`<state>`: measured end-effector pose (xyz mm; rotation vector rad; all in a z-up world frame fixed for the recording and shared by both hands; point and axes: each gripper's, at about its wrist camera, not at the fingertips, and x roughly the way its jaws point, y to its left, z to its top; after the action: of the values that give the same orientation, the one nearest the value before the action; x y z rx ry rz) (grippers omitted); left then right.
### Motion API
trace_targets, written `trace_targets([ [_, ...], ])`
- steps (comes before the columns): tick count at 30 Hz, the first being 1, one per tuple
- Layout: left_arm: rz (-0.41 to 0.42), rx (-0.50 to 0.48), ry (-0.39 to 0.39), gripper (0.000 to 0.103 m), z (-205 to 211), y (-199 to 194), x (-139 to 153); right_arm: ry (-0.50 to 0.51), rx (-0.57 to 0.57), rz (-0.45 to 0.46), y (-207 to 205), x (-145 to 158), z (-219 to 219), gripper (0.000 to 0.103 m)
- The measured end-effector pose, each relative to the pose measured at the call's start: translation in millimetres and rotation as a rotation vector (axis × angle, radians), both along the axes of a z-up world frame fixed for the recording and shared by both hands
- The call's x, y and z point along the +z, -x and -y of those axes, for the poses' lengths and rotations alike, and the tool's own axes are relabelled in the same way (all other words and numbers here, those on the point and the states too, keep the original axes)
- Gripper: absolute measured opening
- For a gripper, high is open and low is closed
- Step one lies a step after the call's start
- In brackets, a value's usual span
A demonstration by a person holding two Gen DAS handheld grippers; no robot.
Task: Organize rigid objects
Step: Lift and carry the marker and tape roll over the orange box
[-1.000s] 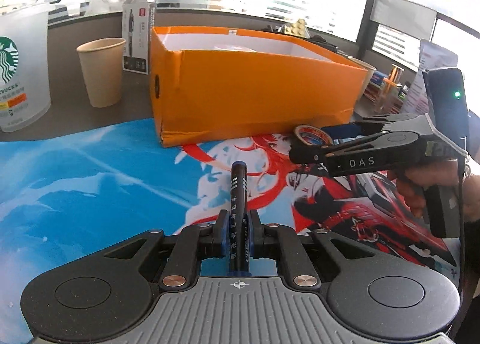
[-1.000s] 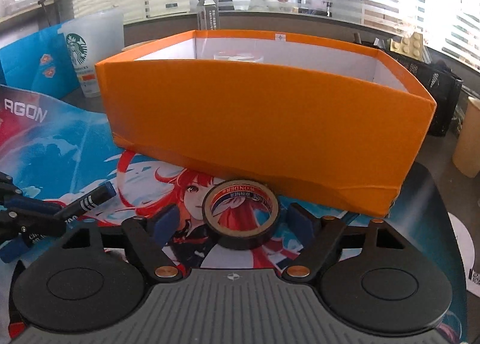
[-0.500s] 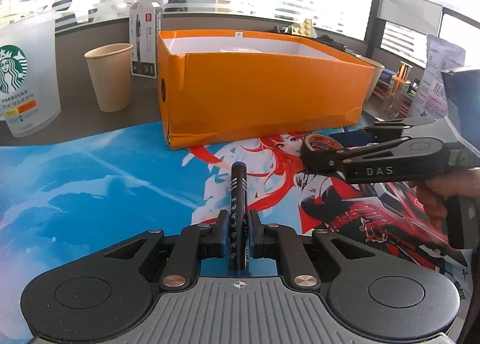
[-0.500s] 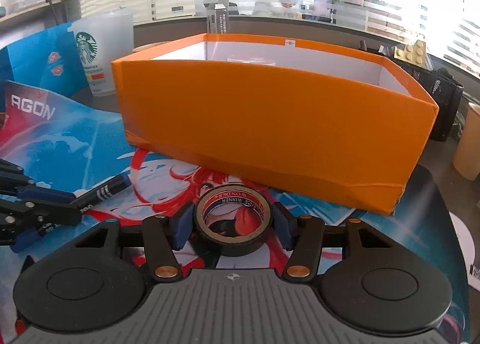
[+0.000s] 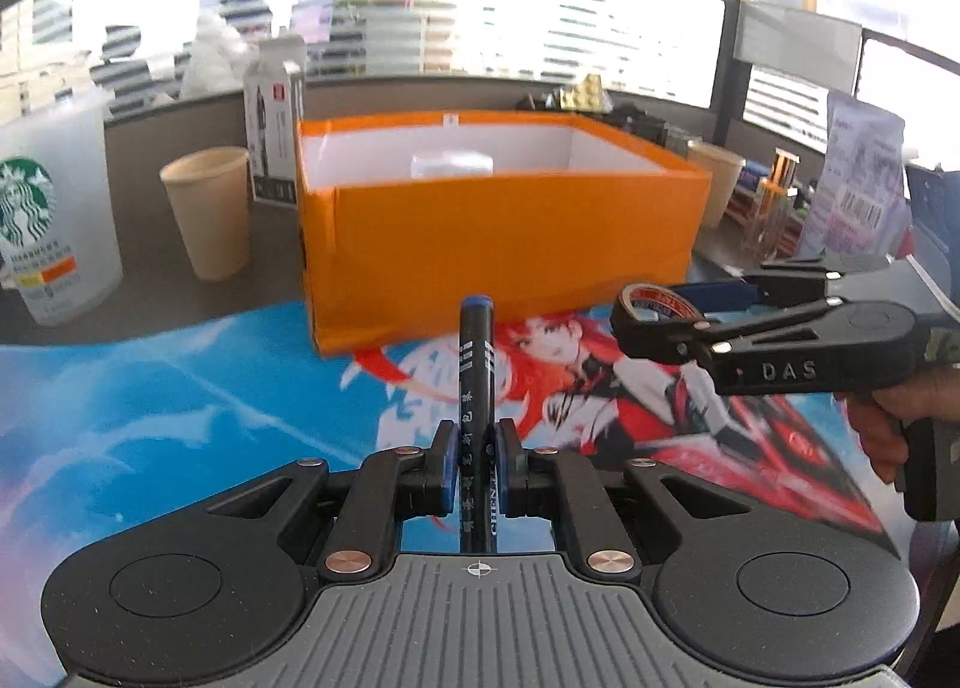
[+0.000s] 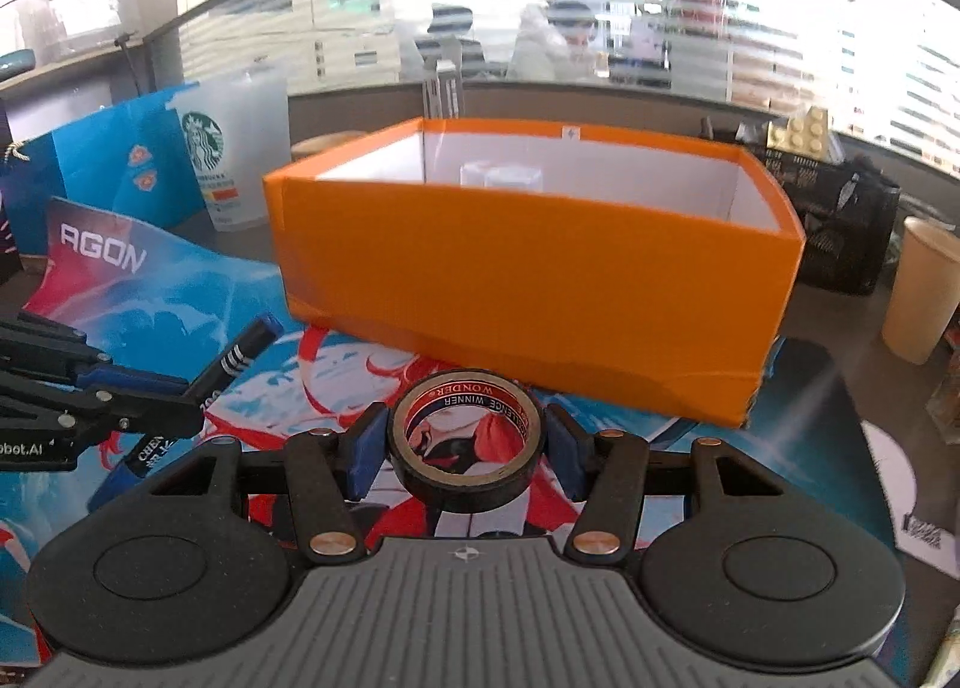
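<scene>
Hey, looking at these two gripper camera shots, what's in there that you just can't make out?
- Floor of the orange box: hidden in both views by its near wall.
- Pale object in the box: only its top shows, blurred, so it cannot be identified.
- Pen: its rear end is hidden by the left gripper in the left view.
- Print on the pen: too small to read.

The pale object [image 6: 501, 176] inside the orange box [image 6: 540, 298] is blurred — unidentifiable; the box wall hides its base — and the Starbucks cup [image 5: 45, 220] is cut off at the left edge.
</scene>
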<state>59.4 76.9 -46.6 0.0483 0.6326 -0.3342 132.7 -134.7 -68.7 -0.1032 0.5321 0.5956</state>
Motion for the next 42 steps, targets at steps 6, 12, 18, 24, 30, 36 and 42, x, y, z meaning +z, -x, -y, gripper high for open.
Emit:
trace_targets([
  [6,0.071,0.008,-0.003,0.011,4,-3,25,-0.01,0.014,0.063,8,22,4,0.052],
  [12,0.137,0.006,0.012,0.011,7,-8,48,-0.024,0.013,0.119,11,41,10,0.052],
  [18,0.101,-0.024,-0.007,0.01,19,-17,38,-0.045,0.004,0.135,13,47,15,0.052],
  [24,-0.039,-0.072,-0.003,0.011,31,-21,1,-0.057,-0.015,0.117,11,39,21,0.052],
  [30,-0.083,-0.077,0.018,0.017,41,-21,-19,-0.074,-0.018,0.097,6,34,24,0.052],
  [36,-0.088,-0.086,-0.007,0.051,54,-23,-31,-0.083,-0.025,0.084,4,29,29,0.052],
  [42,-0.038,-0.091,-0.058,0.011,60,-23,-33,-0.096,-0.029,0.077,2,27,32,0.052],
])
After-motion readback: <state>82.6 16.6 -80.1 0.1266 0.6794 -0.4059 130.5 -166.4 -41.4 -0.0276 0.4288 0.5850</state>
